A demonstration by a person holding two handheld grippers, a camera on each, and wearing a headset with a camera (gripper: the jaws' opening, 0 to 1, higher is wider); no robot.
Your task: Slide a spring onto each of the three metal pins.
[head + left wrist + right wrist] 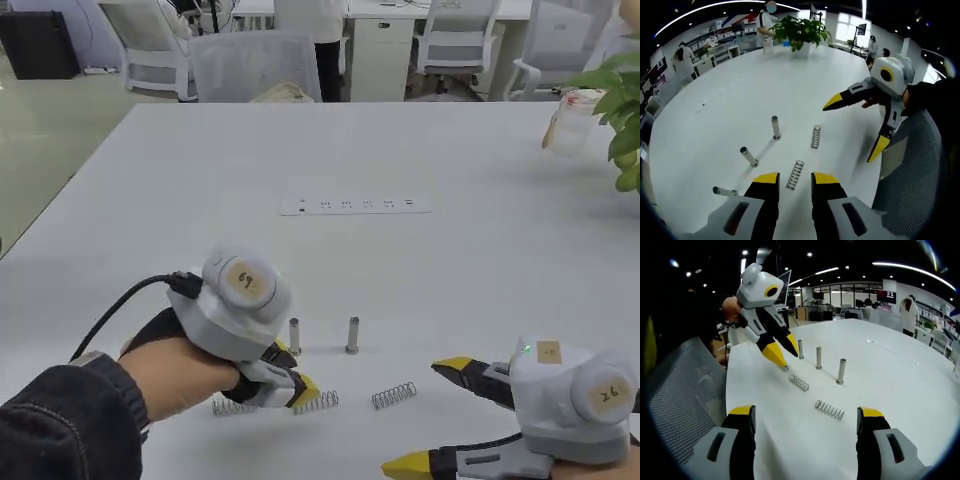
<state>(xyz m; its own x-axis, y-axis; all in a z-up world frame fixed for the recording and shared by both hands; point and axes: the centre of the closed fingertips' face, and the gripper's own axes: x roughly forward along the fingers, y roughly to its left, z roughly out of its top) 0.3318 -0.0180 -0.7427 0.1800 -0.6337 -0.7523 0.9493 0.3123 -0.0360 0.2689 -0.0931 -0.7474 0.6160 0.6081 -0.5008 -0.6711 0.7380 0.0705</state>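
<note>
**Between the jaws of the left gripper (pixel 795 178): the near spring (pixel 796 174)**

We see the near spring lying flat on the counter (pixel 450 280), with its closest end just inside the narrow gap between the left jaws. Those jaws are only slightly parted and grip nothing. A second spring (pixel 816 136) lies a little further out. In the head view a third spring (pixel 232 406) pokes out from under the left hand (pixel 175 375). Just beyond the springs the pins (pixel 818 357) stand upright in a row, all three bare.

The right gripper (pixel 806 411) hangs off to the side near the second spring, its jaws spread wide and empty.

We judge the springs to be very light, thin wire coils. They are likely to roll on the smooth counter, squash under a hard pinch, or flick away if a jaw slips. We would take one across the coils, towards one end, with a gentle squeeze. That leaves the other end open to go over a pin top. The pins look stiff but free-standing, so a sideways knock might topple them.
</note>
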